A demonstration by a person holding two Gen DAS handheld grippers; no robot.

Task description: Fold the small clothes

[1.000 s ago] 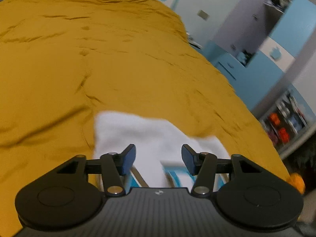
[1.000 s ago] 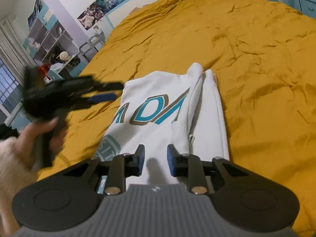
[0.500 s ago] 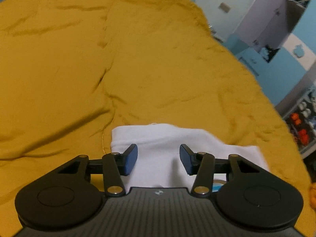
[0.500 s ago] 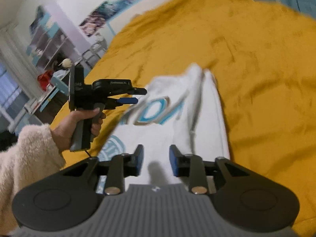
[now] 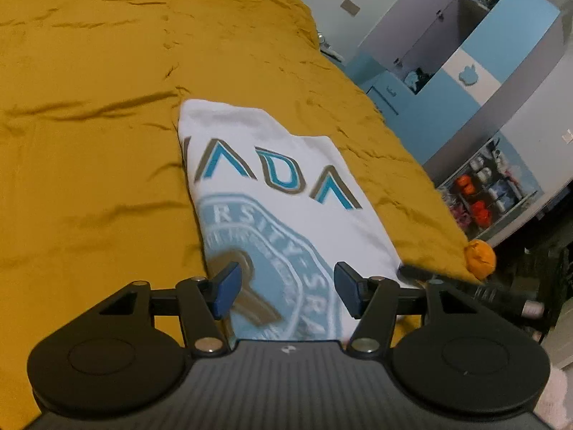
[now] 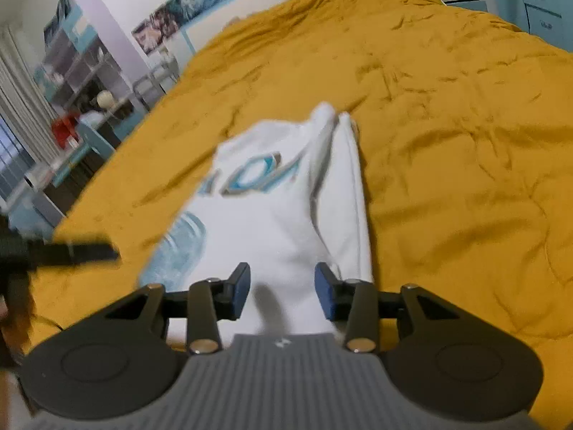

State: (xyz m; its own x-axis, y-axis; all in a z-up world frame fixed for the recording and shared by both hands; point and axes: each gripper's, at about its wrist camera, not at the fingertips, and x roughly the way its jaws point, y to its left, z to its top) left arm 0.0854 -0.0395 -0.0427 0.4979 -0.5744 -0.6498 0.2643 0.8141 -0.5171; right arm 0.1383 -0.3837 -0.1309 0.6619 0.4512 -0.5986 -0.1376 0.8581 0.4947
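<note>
white t-shirt (image 5: 286,193) lies partly folded on the mustard-yellow bedspread (image 5: 89,114), its teal and brown lettering and round teal emblem face up, and a long fold runs along one side in the right wrist view (image 6: 343,179). left gripper (image 5: 286,290) hovers just above the shirt's near end, jaws spread wide and holding nothing. right gripper (image 6: 283,290) hangs over the near hem with jaws parted and empty. an orange ball (image 5: 480,254) sits past the bed's edge.
</note>
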